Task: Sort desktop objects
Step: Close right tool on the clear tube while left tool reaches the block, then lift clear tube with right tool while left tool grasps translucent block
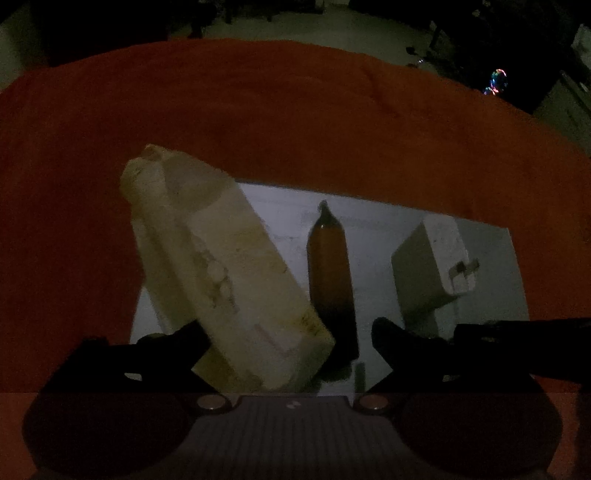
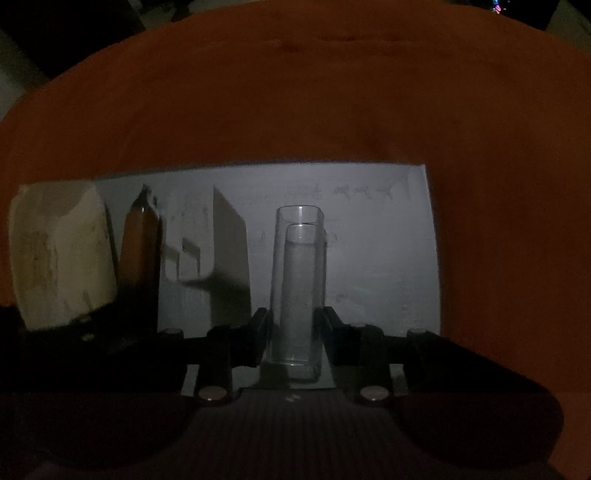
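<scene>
A clear glass tube (image 2: 297, 291) stands upright on a pale sheet (image 2: 388, 258) that lies on an orange cloth (image 2: 295, 92), with the right gripper (image 2: 295, 332) closed on its lower part. Left of the tube on the sheet stand a white charger (image 2: 207, 240), a brown bottle (image 2: 142, 251) and a cream bottle (image 2: 59, 258). The left gripper (image 1: 288, 339) is spread wide, and the cream bottle leans between its fingers, gripped by neither.

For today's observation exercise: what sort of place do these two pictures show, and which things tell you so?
Probably a dim indoor room with a work table: an orange cloth covers it, a pale sheet holds a charger block and a clear tube, with bare floor beyond.
</scene>
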